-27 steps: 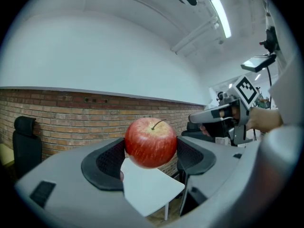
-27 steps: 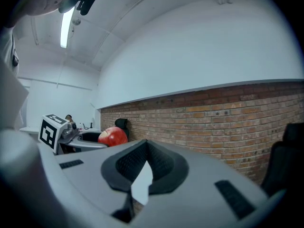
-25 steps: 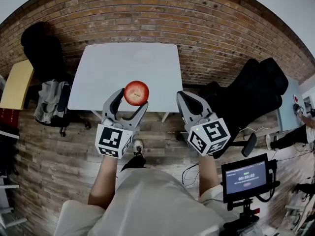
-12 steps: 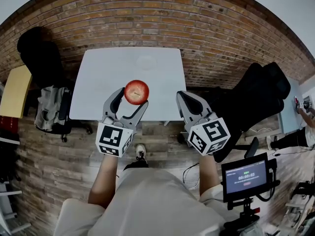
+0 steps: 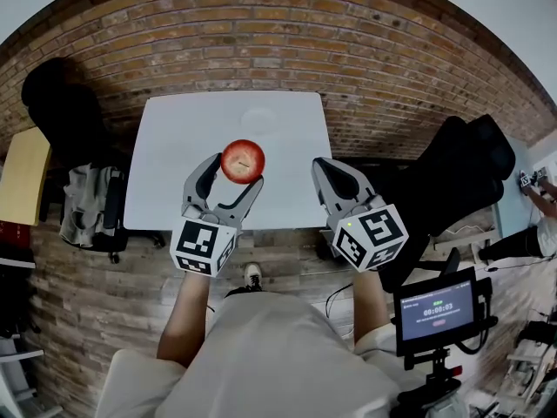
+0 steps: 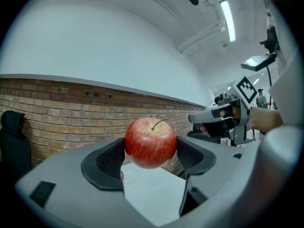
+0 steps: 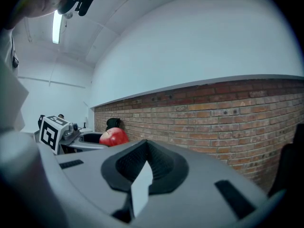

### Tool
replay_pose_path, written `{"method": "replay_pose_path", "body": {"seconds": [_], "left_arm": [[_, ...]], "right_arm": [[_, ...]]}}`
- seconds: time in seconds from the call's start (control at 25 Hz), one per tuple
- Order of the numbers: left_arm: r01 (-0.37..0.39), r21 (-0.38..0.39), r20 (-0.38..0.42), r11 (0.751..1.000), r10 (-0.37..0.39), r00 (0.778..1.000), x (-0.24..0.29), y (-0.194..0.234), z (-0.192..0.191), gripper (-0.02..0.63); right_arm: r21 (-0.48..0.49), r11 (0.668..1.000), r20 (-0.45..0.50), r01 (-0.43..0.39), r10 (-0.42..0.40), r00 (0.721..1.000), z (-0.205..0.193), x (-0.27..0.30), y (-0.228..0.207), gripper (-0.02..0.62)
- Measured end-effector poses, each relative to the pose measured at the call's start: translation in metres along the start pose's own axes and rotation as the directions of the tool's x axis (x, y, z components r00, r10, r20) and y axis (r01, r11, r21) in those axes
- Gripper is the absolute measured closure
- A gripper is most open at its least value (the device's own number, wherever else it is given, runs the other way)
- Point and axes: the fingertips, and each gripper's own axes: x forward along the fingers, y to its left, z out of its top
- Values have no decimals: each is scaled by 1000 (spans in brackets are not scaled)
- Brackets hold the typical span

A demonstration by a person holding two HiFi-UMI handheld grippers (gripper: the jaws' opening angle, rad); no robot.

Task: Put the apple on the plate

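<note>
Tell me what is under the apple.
The apple, gripped by the left tool, hangs over the white table. The faint plate lies farther back. The patch directly beneath is covered by the apple itself.

Apple (image 6: 150, 143) glossy, smooth; table (image 5: 174, 164) matt white; wall (image 5: 392, 68) rough brick.

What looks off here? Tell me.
Nothing stands out. The apple sits squarely in the left gripper over the table; the plate lies flat and bare; the right gripper is shut and empty.
</note>
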Motion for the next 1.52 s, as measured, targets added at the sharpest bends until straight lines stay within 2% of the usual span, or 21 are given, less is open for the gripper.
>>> {"method": "replay_pose_path", "body": {"seconds": [0.4, 1.0, 1.52], "left_arm": [[19, -2, -3, 1000, -19, 1000, 41, 55, -6, 258], [22, -10, -16, 1000, -22, 1000, 44, 58, -12, 258], [9, -21, -54, 1000, -10, 998, 108, 98, -24, 258]], "right_arm": [[5, 1000, -8, 12, -12, 1000, 1, 67, -12, 592], [7, 1000, -26, 0, 0, 1000, -6, 76, -9, 592], [45, 999, -48, -31, 33, 998, -11, 144, -54, 592]]}}
